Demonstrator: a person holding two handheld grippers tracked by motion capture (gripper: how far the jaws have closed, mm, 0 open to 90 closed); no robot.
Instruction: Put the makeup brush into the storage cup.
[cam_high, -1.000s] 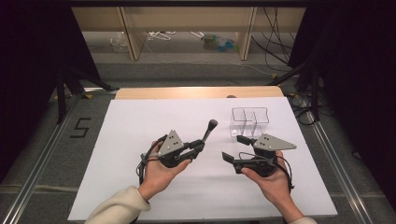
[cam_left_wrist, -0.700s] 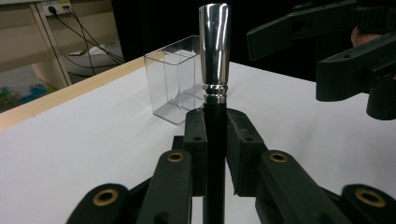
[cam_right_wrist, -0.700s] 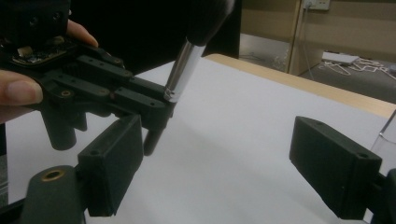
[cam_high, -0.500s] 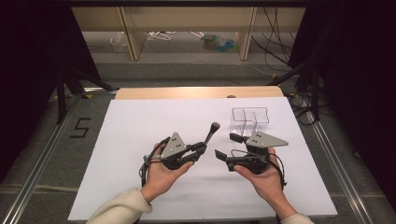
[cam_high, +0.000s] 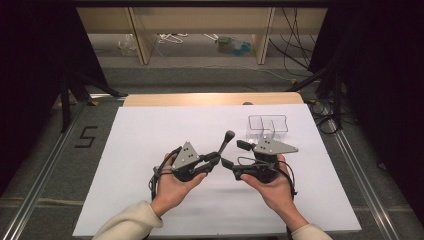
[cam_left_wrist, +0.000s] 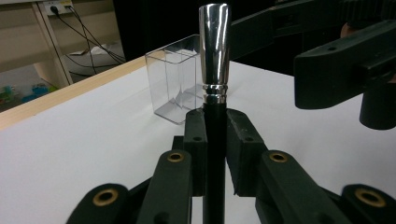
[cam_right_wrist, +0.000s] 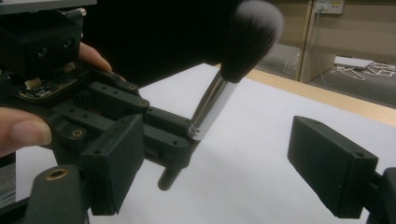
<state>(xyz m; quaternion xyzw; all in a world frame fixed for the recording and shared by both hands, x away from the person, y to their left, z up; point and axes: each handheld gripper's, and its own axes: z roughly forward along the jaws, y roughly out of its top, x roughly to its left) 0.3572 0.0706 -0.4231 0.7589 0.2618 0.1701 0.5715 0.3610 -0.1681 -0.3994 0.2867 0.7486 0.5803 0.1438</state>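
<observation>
Black-handled makeup brush (cam_high: 224, 144) clamped upright in left hand-held gripper (cam_high: 216, 160), above white worktop (cam_high: 150, 130). Right hand-held gripper (cam_high: 234, 156) wide open just beside it, near clear box (cam_high: 267, 125).

The right claw (cam_high: 233, 154) now sits closer to the left claw (cam_high: 216, 159) and its upright brush (cam_high: 226, 143), farther from the clear box (cam_high: 267, 125).
</observation>
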